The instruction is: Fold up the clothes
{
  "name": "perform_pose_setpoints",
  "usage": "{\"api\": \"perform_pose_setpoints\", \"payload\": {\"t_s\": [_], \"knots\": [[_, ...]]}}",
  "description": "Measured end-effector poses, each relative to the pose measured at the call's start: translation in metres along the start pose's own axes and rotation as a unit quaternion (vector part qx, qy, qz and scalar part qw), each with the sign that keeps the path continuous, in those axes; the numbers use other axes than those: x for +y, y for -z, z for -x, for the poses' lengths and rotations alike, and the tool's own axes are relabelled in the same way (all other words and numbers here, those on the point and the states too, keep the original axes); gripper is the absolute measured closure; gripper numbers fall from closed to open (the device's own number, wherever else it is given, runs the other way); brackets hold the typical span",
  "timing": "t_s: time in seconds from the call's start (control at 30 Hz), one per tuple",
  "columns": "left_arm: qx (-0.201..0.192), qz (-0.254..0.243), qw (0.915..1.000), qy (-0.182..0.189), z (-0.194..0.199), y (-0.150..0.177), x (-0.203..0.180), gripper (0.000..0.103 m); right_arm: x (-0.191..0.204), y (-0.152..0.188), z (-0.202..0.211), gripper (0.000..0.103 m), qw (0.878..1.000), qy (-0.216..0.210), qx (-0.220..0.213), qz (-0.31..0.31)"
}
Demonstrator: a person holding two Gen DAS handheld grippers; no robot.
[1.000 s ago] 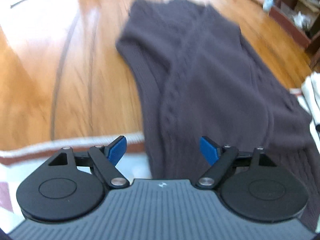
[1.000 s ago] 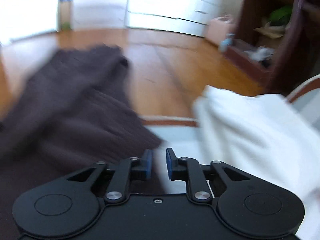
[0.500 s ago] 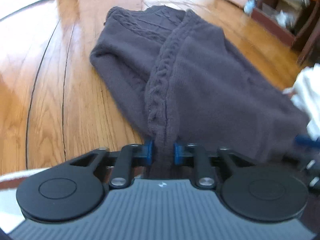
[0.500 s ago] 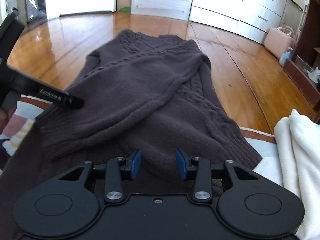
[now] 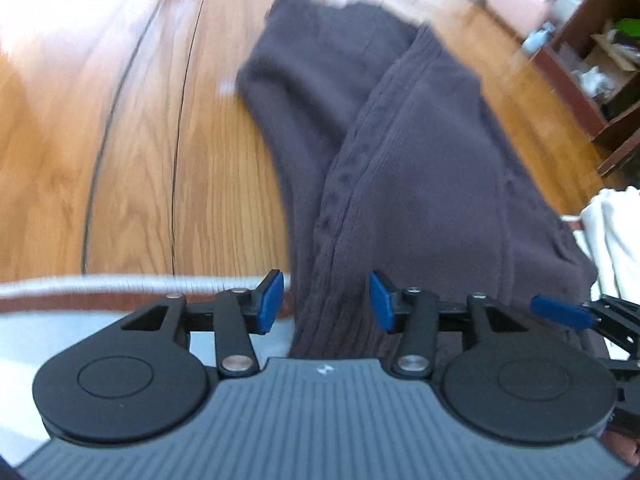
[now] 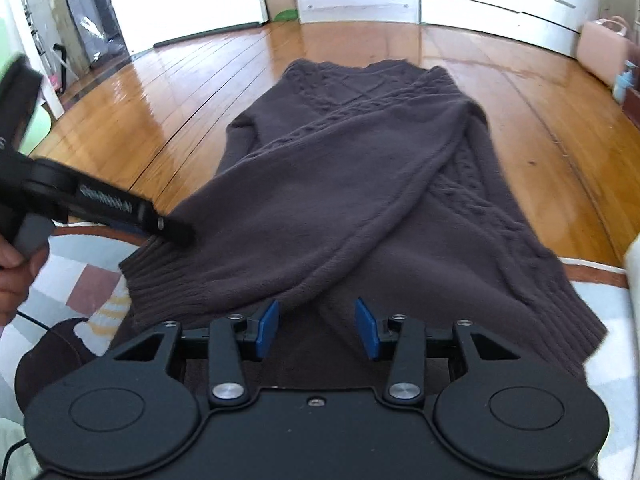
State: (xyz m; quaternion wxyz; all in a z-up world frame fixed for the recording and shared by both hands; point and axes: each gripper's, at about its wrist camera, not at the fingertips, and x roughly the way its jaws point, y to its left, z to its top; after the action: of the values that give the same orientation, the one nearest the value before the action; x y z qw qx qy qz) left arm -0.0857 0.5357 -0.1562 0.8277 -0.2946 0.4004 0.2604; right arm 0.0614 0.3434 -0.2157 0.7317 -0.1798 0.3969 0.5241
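Dark grey cable-knit sweater [image 6: 360,184]: lies flat and lengthwise, mostly on the glossy wooden plank floor [image 6: 168,120], hem end on the patterned rug [image 6: 80,280]; both sleeves folded across the body.
Left gripper [image 5: 326,304]: jaws part-spread and opening; sweater edge between the blue pads [image 5: 270,300], not pressed.
Right gripper [image 6: 316,328]: jaws part-spread and opening over the hem area, pads clear of the knit.
White cloth [image 5: 616,232]: beside the sweater's right edge.
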Motion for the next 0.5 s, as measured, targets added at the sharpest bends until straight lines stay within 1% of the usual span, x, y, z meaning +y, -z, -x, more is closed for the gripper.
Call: {"api": "perform_pose_setpoints", "payload": {"t_s": [0.13, 0.2, 0.23, 0.27, 0.33, 0.4, 0.47, 0.5], "knots": [[-0.041, -0.002, 0.9988, 0.027, 0.014, -0.002, -0.001, 0.055, -0.02, -0.017, 0.008, 0.053, 0.999, -0.036, -0.001, -0.034], [-0.056, -0.01, 0.9977, 0.036, 0.018, -0.005, -0.005, 0.055, -0.038, -0.029, 0.01, 0.046, 0.996, -0.064, 0.011, -0.054], [-0.064, -0.018, 0.9972, 0.034, 0.021, -0.007, -0.009, 0.055, -0.048, -0.034, 0.008, 0.038, 0.993, -0.092, 0.031, -0.059], [-0.07, -0.027, 0.9966, 0.033, 0.023, -0.009, -0.013, 0.053, -0.058, -0.04, 0.006, 0.037, 0.989, -0.125, 0.056, -0.062], [-0.077, -0.042, 0.9956, 0.033, 0.026, -0.012, -0.018, 0.048, -0.079, -0.05, 0.003, 0.037, 0.979, -0.165, 0.093, -0.079], [-0.069, -0.064, 0.9949, 0.038, 0.026, -0.018, -0.024, 0.048, -0.099, -0.062, 0.01, 0.037, 0.976, -0.169, 0.093, -0.101], [-0.042, -0.095, 0.9937, 0.042, 0.023, -0.03, -0.029, 0.048, -0.119, -0.082, 0.018, 0.037, 0.975, -0.166, 0.09, -0.116], [-0.028, -0.105, 0.9933, 0.04, 0.02, -0.042, -0.031, 0.048, -0.128, -0.094, 0.02, 0.037, 0.974, -0.166, 0.093, -0.12]]}}
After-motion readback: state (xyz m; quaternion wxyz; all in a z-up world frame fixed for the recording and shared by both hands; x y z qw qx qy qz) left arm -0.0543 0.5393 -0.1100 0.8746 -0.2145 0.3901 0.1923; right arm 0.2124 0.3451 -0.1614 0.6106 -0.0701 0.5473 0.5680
